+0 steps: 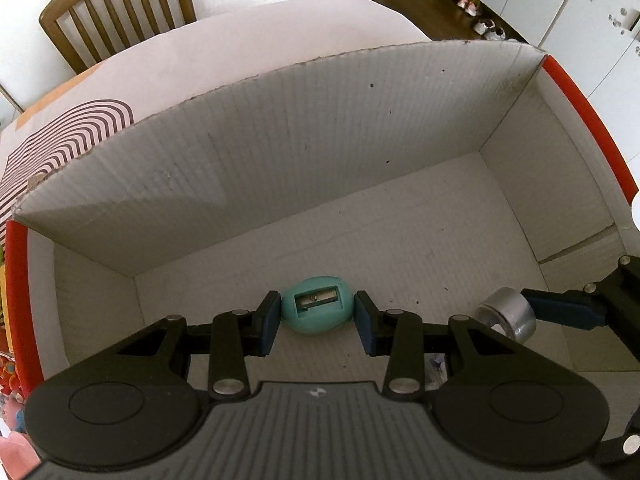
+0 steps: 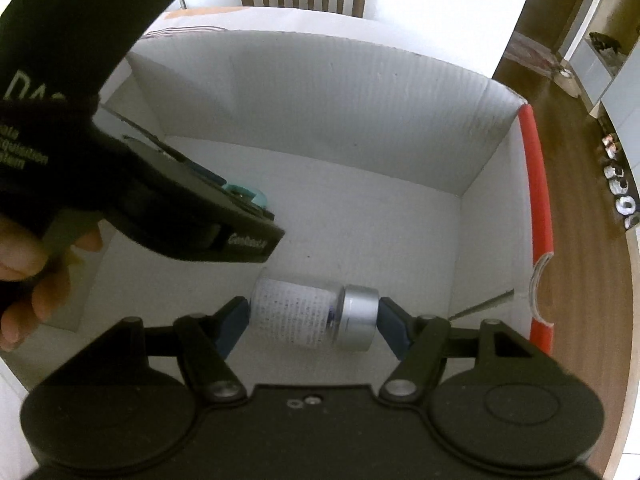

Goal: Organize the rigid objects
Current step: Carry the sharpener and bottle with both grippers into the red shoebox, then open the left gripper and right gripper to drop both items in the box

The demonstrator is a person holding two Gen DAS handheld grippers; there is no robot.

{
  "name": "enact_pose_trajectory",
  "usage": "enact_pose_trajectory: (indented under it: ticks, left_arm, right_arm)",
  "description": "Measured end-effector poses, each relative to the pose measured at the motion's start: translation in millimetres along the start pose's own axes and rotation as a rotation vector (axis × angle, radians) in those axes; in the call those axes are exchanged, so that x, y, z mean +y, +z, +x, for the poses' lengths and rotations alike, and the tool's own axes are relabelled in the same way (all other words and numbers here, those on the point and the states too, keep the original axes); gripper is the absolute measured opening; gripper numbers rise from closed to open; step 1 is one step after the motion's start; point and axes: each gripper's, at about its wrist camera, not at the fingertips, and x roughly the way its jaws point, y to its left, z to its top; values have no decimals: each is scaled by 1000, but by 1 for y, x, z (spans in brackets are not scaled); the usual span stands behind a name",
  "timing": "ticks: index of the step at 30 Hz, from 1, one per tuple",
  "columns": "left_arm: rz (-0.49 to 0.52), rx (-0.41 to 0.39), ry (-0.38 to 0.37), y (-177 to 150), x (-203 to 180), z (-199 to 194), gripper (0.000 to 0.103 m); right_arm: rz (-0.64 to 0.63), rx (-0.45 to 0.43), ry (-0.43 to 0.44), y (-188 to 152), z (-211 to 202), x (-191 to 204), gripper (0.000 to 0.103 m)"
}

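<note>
My left gripper [image 1: 317, 312] is shut on a teal egg-shaped pencil sharpener [image 1: 317, 310], held inside a white cardboard box [image 1: 280, 152] near its floor. My right gripper [image 2: 314, 322] is shut on a small clear bottle with a printed label and silver cap [image 2: 316, 314], held sideways by its ends inside the same box [image 2: 340, 88]. The bottle's cap [image 1: 507, 314] also shows at the right of the left wrist view. The left gripper's body [image 2: 188, 204] with the sharpener [image 2: 250, 196] shows at the left of the right wrist view.
The box has red-edged side walls [image 1: 18, 288] [image 2: 538, 200]. It sits on a table with a striped mat [image 1: 76, 128]. A wooden chair [image 1: 116, 8] stands behind the table. Colourful items [image 1: 8, 392] lie left of the box.
</note>
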Motion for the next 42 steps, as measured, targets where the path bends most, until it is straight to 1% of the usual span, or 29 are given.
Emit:
enact_pose_trajectory:
  ticks: [5,7,11,16,18,21,30,32,35,38,42]
  left_arm:
    - [-27,14,-7,2,-2,-2,40]
    - [-38,8,-6,5,-3,-3,40]
    - [-48,-19,-11,1,-1,-12,40]
    - [-66,-56,-16,-4,-1,-30,40]
    - [-64,-72,-8,-6,-3,-38,40]
    - [-67,-104,5,-11,-5,-51,40]
    - [-79,-217,1,-32,-8,-96,40]
    - [-80,-243,4,-38,-6,-104,40]
    - [-89,-302,21,-49,0,-120,40]
    - [-105,-343,11,-60,7,-134,40]
    - [-102,-403,13,-78,18,-151,40]
  right_arm:
    - [14,2,-1,0,1,0,71]
    - [17,-9,-4,0,-2,-1,74]
    - [18,-22,3,-3,-6,0,75]
    - [29,-65,11,-8,-18,4,76]
    - [32,-82,11,-11,-23,3,76]
    - [42,-104,14,-15,-30,0,77]
    - [66,-171,25,-25,-54,-4,78]
    - [58,-187,22,-28,-59,-1,80]
    - [47,-218,27,-32,-67,4,81]
    - [28,-257,17,-37,-77,9,81]
    - [33,-291,36,-42,-90,16,83]
